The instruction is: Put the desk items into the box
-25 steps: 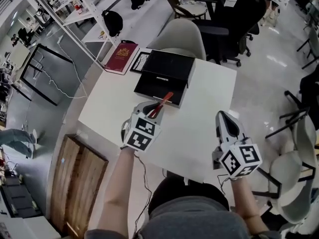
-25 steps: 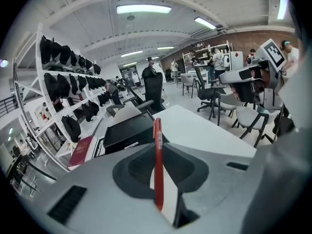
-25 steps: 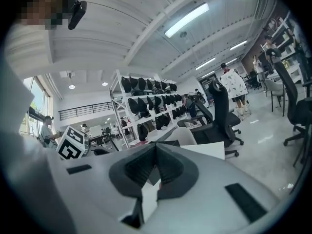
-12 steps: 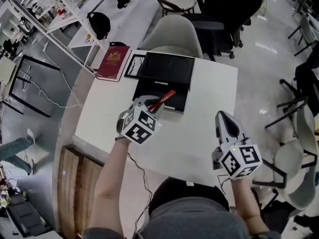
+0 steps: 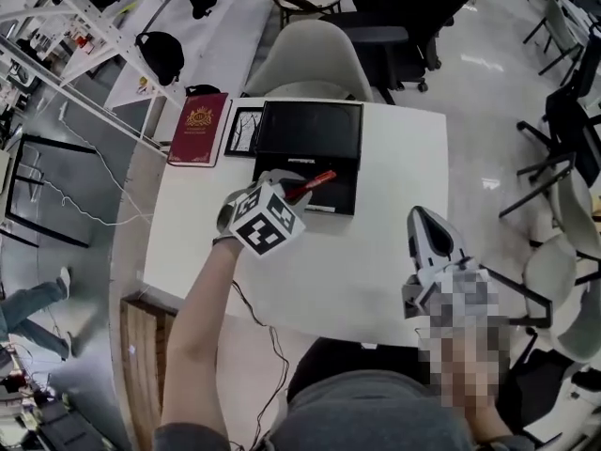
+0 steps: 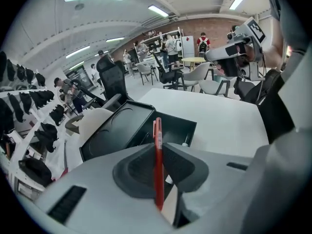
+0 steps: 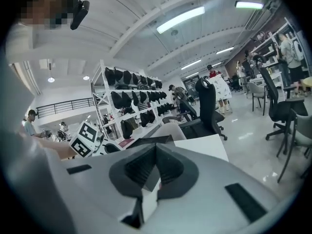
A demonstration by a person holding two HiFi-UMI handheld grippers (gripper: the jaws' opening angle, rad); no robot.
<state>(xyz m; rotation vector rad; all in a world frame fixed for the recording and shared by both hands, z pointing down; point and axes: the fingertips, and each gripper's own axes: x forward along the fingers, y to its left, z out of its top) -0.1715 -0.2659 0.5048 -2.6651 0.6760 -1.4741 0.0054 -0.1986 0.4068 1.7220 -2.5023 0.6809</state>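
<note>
Red pen (image 6: 157, 130) clenched in left gripper (image 6: 159, 152), long axis along the jaws; black box (image 6: 181, 129) just ahead, below tips. Right gripper (image 7: 155, 155) closed, empty, farther off.

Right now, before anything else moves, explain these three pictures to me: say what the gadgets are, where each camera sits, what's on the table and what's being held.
There is no robot here. A person holds a two-jaw tool in each hand. One picture comes from a camera on the person's head, looking down. The other two come from cameras riding on each tool. On the white table lie an open black box, a dark red book with a gold emblem and a small black-framed picture. The left gripper clamps a slim red pen over the box. The right gripper is shut and empty.
</note>
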